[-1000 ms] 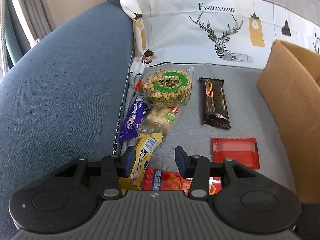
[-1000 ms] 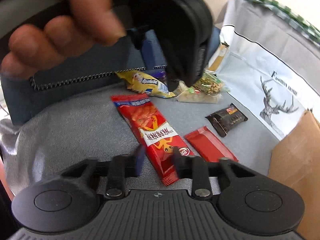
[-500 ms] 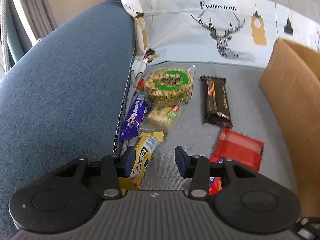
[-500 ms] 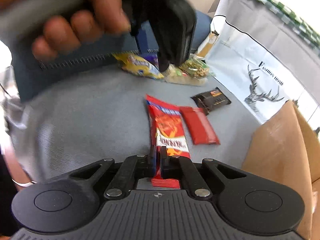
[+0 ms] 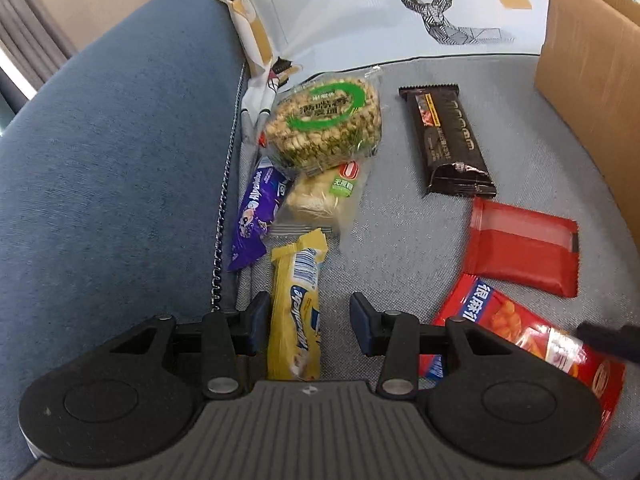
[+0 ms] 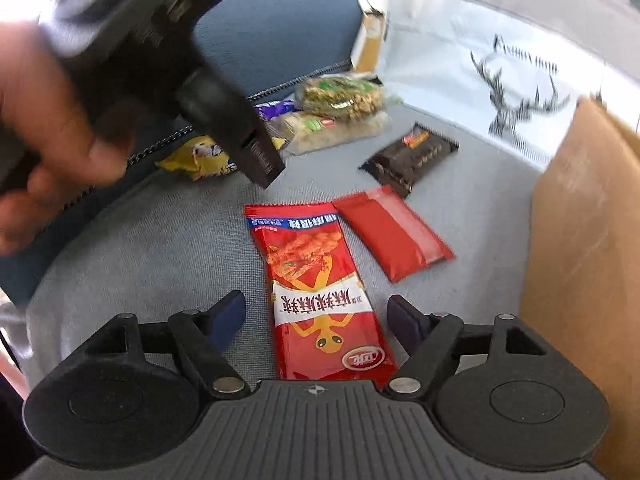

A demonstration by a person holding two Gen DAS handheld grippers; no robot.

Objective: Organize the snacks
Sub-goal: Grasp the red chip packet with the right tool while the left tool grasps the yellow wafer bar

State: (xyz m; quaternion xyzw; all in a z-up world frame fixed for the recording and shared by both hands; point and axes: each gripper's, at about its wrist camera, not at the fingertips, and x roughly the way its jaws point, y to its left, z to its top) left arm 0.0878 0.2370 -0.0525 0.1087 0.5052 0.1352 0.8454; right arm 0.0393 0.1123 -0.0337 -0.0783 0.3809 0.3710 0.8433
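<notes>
Several snack packs lie on a grey sofa seat. My left gripper (image 5: 306, 322) is open, its jaws on either side of a yellow snack bar (image 5: 296, 312). My right gripper (image 6: 316, 318) is open, its jaws wide around a long red snack pack (image 6: 320, 292), which also shows in the left wrist view (image 5: 532, 344). A plain red packet (image 5: 524, 246) (image 6: 392, 232) lies beside it. A dark chocolate bar (image 5: 448, 140) (image 6: 412, 158), a round green-label peanut cake (image 5: 324, 124), a pale pastry pack (image 5: 324, 196) and a purple pack (image 5: 256, 216) lie beyond.
A cardboard box (image 5: 592, 68) (image 6: 584, 240) stands at the right. A blue sofa armrest (image 5: 104, 152) rises at the left. A deer-print cushion (image 5: 400, 12) lines the back. A hand holding the left gripper's body (image 6: 140, 60) fills the right wrist view's upper left.
My right gripper was shut on the long red pack half a second ago; now it is open wide with the pack between its jaws. The left gripper moved forward over the yellow bar.
</notes>
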